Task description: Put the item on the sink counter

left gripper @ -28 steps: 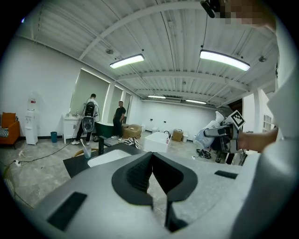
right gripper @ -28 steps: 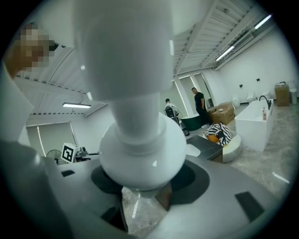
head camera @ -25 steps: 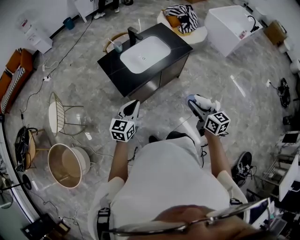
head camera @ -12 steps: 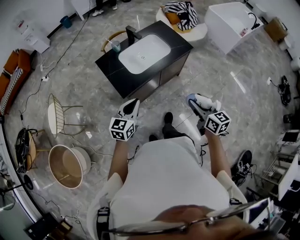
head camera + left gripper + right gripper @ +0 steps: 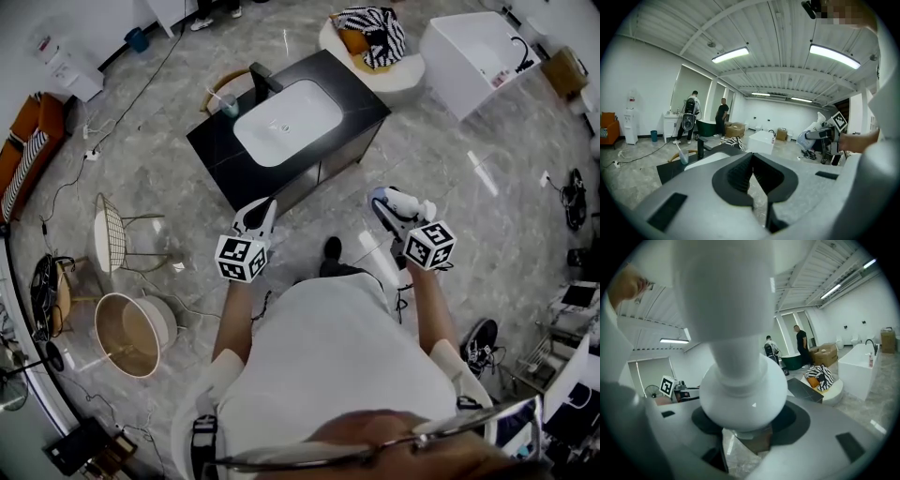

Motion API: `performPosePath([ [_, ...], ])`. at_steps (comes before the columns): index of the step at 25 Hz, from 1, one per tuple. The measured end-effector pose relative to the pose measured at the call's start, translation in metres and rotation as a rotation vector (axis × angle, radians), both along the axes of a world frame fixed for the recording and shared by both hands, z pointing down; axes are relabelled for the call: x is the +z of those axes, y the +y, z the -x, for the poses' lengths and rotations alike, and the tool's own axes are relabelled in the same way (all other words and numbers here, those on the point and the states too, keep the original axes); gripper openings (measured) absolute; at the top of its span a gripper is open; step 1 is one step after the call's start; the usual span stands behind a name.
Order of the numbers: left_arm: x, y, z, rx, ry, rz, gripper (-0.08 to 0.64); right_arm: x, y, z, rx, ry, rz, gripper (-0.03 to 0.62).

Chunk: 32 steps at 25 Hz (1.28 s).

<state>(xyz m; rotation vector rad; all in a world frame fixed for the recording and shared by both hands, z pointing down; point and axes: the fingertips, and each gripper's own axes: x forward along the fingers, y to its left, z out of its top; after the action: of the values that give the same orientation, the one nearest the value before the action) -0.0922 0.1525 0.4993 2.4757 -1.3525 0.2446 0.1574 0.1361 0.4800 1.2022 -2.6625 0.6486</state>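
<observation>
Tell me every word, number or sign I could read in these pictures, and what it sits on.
No words or numbers are readable anywhere.
Left marker cube and right marker cube: black-and-white square patterns only, no letters.
Tag on the bathtub: too small to read.
Red patch on the water dispenser: too small to read.
</observation>
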Motion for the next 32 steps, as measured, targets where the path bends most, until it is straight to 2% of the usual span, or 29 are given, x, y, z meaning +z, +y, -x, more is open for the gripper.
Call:
performPosePath([
  [9,-0.002,-0.066,-0.044,-0.013,-0.018,0.013,0.003,0.004,-0.078,-0.035,-0.037,-0.026,0.015,0.25],
  [16,-0.004,-0.099,-0.067,-0.045,-0.033,0.013,0.003,0.018,-0.118,-0.058,-0.064,-0.032,0.024,0.25],
  [24,-0.001,-0.122,-0.07,-0.061,-0.031,0.027,0.003,0.022,-0.146,-0.061,-0.067,-0.031,0.033,0.25],
  [32,0.008,-0.163,-0.057,-0.051,0.0,0.032,0.003,0.027,-0.178,-0.052,-0.037,-0.002,0.036,0.25],
])
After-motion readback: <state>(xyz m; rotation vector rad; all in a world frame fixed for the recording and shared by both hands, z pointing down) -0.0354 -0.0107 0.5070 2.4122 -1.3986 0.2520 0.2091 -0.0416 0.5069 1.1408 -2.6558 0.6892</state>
